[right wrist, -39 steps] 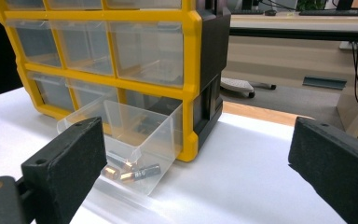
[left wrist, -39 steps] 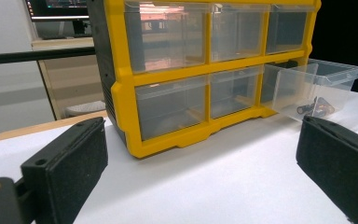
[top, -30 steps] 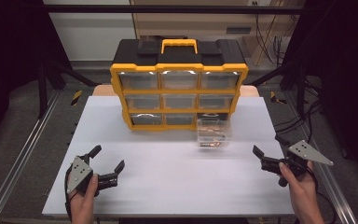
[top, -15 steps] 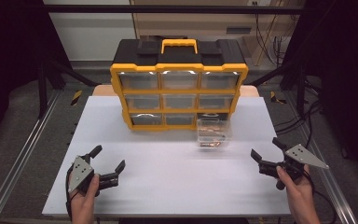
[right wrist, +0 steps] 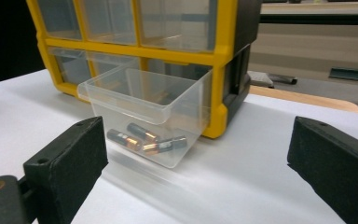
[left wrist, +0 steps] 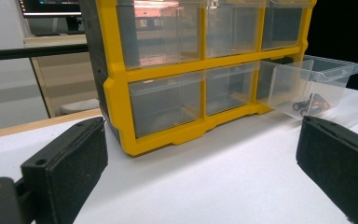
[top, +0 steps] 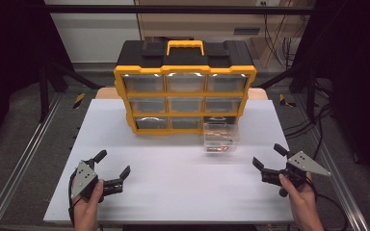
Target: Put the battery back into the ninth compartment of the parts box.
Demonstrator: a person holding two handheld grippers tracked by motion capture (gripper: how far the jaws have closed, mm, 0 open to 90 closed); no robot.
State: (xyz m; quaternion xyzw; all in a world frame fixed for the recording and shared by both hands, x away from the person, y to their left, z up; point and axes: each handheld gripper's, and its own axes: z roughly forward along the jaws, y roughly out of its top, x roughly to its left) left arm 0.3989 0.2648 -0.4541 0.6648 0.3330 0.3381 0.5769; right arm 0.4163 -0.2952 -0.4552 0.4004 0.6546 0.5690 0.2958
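drawer (top: 220,136) of organizer (top: 185,86) pulled out at 1 o'clock on bench (top: 173,192), batteries inside. right tool (top: 269,161) has drifted inward since a second ago, jaws wide, likely reach beginning. left tool (top: 112,163) unmoved at 7, wide.
left tool view: drawer (left wrist: 314,86) at 2.
right tool view: batteries (right wrist: 144,138) at 11, close.

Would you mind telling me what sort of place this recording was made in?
Probably a lab or workshop set up for recording: a white table inside a metal frame, a yellow drawer organizer on it, and loose cables on the floor.
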